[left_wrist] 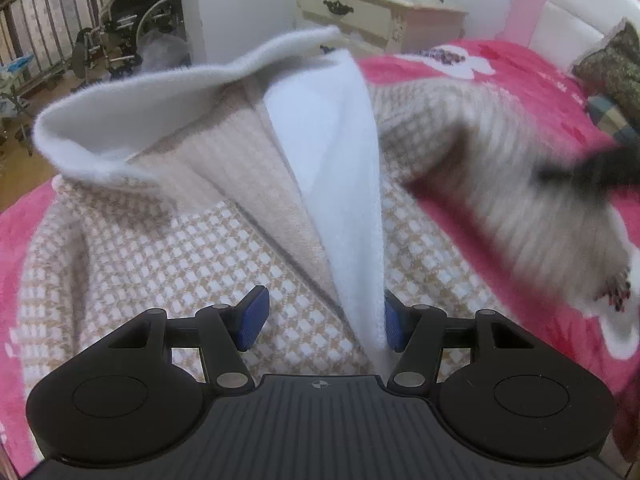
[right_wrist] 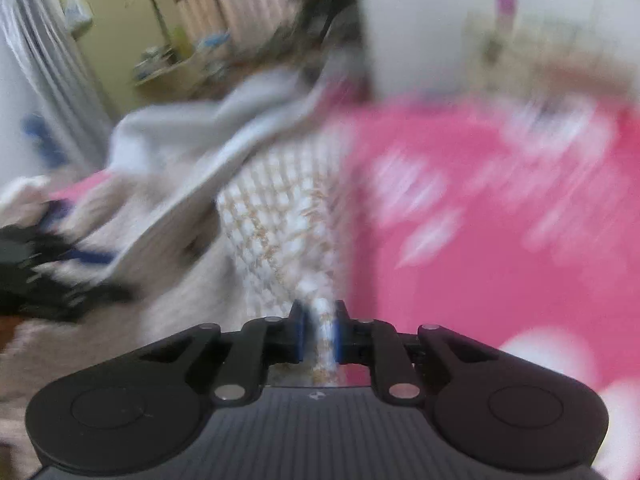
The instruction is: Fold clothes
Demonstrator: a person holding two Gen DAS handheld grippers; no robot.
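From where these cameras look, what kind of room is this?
Most likely a bedroom: a pink fleece bedspread under the beige checked fleece garment, a white padded headboard, and a cream wooden bedside cabinet.

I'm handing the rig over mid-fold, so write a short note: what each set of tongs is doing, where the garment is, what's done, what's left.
Left tongs: open, the coat's white front edge running between the pads, not pinched.
Right tongs: shut on a fold of the checked coat; its view is motion-blurred.
The coat lies opened out on the pink bedspread, collar lifted.
Done: no neat fold visible yet.
Left: bring the sleeve and front panels in, then fold the body.
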